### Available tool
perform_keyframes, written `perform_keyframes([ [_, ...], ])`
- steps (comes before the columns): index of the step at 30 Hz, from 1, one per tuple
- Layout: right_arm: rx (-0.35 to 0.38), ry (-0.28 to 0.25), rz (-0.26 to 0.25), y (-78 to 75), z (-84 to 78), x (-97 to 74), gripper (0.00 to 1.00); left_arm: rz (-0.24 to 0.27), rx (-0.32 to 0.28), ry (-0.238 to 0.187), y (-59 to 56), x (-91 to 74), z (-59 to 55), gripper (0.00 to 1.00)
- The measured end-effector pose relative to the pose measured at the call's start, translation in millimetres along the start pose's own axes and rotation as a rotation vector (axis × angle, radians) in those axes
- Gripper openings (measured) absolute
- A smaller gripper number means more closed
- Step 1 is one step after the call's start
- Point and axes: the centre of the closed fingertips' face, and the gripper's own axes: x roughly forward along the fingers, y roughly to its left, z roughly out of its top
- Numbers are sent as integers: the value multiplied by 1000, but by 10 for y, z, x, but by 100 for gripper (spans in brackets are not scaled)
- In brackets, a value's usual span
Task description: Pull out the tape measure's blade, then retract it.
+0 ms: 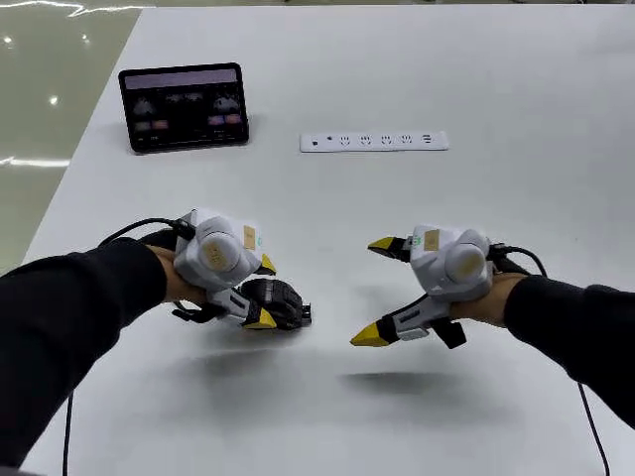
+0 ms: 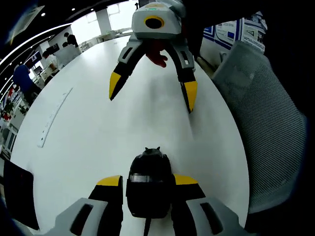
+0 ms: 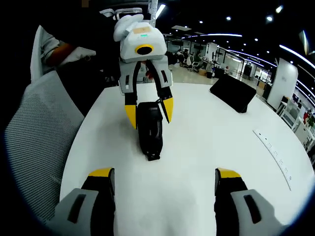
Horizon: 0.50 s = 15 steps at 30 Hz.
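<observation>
Tape measure (image 1: 284, 300) between left tongs (image 1: 264, 292)

The left tool (image 1: 265, 293) and right tool (image 1: 375, 291) are white, with yellow-tipped black jaws and black cables (image 1: 139, 222); the sleeves (image 1: 69, 317) are black.

Bright ceiling strip lights (image 3: 221, 35) flood the white worktop (image 1: 446, 79). Soft grey shadows lie on it, glare streaks the glossy floor (image 1: 60, 59), and both gripper views bend at the edges.

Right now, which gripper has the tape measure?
The left gripper, jaws shut on the black tape measure; the right gripper hangs open, apart from it.
</observation>
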Motion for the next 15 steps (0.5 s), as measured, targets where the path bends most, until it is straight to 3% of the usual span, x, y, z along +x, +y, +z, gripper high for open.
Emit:
perform_keyframes([
  [1, 1, 6, 12, 19, 25, 62, 76, 27, 5, -4, 50, -6, 14, 32],
  [4, -8, 29, 51, 86, 51, 185, 61, 24, 9, 8, 35, -13, 2, 31],
  [8, -26, 58, 81, 138, 57, 365, 49, 25, 6, 18, 31, -18, -9, 31],
  [15, -34, 109, 100, 127, 42, 559, 27, 34, 7, 24, 22, -23, -18, 31],
])
